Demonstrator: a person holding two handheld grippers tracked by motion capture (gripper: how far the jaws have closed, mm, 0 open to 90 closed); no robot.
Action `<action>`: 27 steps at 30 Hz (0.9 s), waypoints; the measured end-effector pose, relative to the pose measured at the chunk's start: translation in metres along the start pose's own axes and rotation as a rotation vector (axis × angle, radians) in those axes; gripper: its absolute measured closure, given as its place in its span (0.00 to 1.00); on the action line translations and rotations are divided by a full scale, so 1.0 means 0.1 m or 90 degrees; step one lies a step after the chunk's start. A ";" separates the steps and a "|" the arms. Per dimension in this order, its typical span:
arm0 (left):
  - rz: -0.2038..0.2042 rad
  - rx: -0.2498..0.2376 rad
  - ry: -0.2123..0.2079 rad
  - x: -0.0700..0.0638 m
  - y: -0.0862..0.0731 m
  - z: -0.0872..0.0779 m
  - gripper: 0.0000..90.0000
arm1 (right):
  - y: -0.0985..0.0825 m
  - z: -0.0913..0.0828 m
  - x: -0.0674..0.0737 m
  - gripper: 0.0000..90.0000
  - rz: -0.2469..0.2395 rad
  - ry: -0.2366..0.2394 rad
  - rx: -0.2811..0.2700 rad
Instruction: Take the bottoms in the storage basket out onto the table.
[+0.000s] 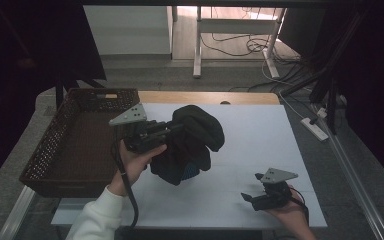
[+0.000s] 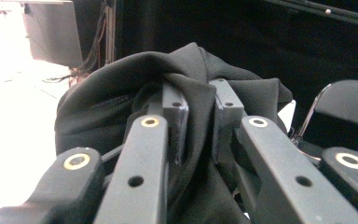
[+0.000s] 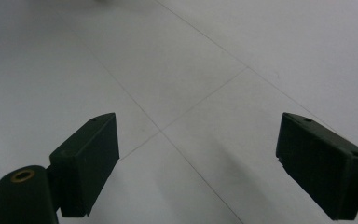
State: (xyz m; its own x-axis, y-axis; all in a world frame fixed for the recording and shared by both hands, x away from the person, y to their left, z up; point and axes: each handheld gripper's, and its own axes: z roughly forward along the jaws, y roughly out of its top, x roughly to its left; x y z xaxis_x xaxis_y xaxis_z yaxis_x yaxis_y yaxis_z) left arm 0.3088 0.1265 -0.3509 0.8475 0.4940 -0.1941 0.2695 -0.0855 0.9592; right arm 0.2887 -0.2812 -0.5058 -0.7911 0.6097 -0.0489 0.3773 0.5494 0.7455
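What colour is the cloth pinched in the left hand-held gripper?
Black; the cloth shows best in the left gripper view.

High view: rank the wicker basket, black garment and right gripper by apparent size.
1. wicker basket, largest.
2. black garment, held bunched in the left gripper.
3. right gripper, smallest, though it sits nearest the camera, so its true size may be smaller than it looks.

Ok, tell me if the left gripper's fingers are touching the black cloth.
Touching: the left gripper view shows both fingers pinching a fold of the black cloth.
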 end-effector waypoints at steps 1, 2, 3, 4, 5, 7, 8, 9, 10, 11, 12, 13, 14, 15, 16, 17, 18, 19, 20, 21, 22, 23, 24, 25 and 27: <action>0.001 0.002 -0.001 0.00 0.00 0.02 0.87 | 0.00 0.00 0.00 0.15 0.000 0.000 0.000; 0.001 0.002 -0.003 0.00 0.00 0.03 0.87 | 0.00 -0.01 0.00 0.15 0.001 0.000 -0.001; 0.001 0.004 -0.005 0.00 0.00 0.05 0.87 | 0.00 -0.01 0.00 0.15 0.000 -0.001 0.000; 0.001 0.006 -0.005 0.00 0.01 0.07 0.87 | 0.00 -0.01 0.00 0.15 0.000 -0.002 0.000; 0.000 0.005 -0.006 0.01 0.01 0.08 0.87 | 0.00 -0.01 0.00 0.15 0.001 -0.002 0.000; -0.003 0.005 -0.010 0.01 0.01 0.12 0.87 | 0.00 -0.02 0.00 0.15 0.000 -0.003 -0.001; -0.004 0.005 -0.010 0.02 0.01 0.14 0.87 | 0.00 -0.02 0.00 0.15 0.000 -0.003 0.000; -0.006 0.005 -0.012 0.02 0.01 0.16 0.87 | 0.00 -0.02 0.00 0.15 0.000 -0.003 -0.001; -0.009 0.005 -0.014 0.02 0.01 0.17 0.87 | 0.00 -0.02 0.00 0.15 0.000 -0.003 -0.001; -0.009 0.006 -0.016 0.01 0.01 0.18 0.87 | 0.00 -0.02 0.00 0.15 -0.001 -0.003 -0.001; -0.009 0.004 -0.019 0.00 0.02 0.20 0.87 | 0.00 -0.02 0.00 0.15 -0.001 -0.002 -0.001; -0.009 0.002 -0.021 -0.01 0.03 0.22 0.87 | 0.00 -0.02 0.00 0.15 -0.001 -0.001 0.000; -0.008 0.003 -0.025 -0.02 0.04 0.23 0.87 | 0.00 -0.02 0.00 0.15 -0.001 -0.001 -0.001; -0.005 0.002 -0.026 -0.03 0.05 0.24 0.87 | 0.00 -0.02 0.00 0.15 -0.001 -0.001 -0.001; -0.002 0.003 -0.029 -0.04 0.07 0.26 0.87 | 0.00 -0.02 0.00 0.15 -0.001 -0.001 0.000; -0.001 0.003 -0.031 -0.06 0.08 0.27 0.87 | 0.00 -0.02 0.00 0.15 -0.001 -0.001 -0.001; -0.001 0.002 -0.033 -0.07 0.09 0.28 0.87 | 0.00 -0.02 0.00 0.15 -0.001 -0.001 -0.001; 0.001 0.002 -0.034 -0.07 0.10 0.29 0.87 | 0.00 -0.02 0.00 0.15 -0.002 -0.001 -0.001; 0.003 0.003 -0.034 -0.08 0.11 0.30 0.87 | 0.00 -0.03 0.00 0.15 -0.002 -0.002 -0.002; 0.004 0.004 -0.034 -0.08 0.11 0.31 0.87 | 0.00 -0.03 0.00 0.15 -0.002 -0.001 -0.002; 0.003 0.005 -0.034 -0.07 0.11 0.31 0.87 | 0.00 -0.03 0.00 0.15 -0.002 -0.001 -0.002; 0.000 0.006 -0.033 -0.06 0.10 0.32 0.87 | 0.00 -0.03 0.00 0.15 -0.002 -0.002 -0.002; -0.003 0.007 -0.032 -0.05 0.09 0.32 0.87 | 0.00 -0.03 0.00 0.15 -0.002 -0.002 -0.002; -0.007 0.008 -0.031 -0.03 0.07 0.33 0.87 | 0.00 -0.03 0.00 0.15 -0.002 -0.001 -0.001; -0.014 0.014 -0.026 0.00 0.04 0.35 0.87 | 0.00 -0.03 0.00 0.15 -0.003 -0.001 -0.002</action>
State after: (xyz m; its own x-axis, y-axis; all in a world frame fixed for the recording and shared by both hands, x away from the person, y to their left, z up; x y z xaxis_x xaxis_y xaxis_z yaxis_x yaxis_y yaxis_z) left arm 0.3255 0.0963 -0.3545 0.8595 0.4597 -0.2235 0.2977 -0.0949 0.9499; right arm 0.2874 -0.2830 -0.5037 -0.7919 0.6082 -0.0537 0.3723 0.5508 0.7470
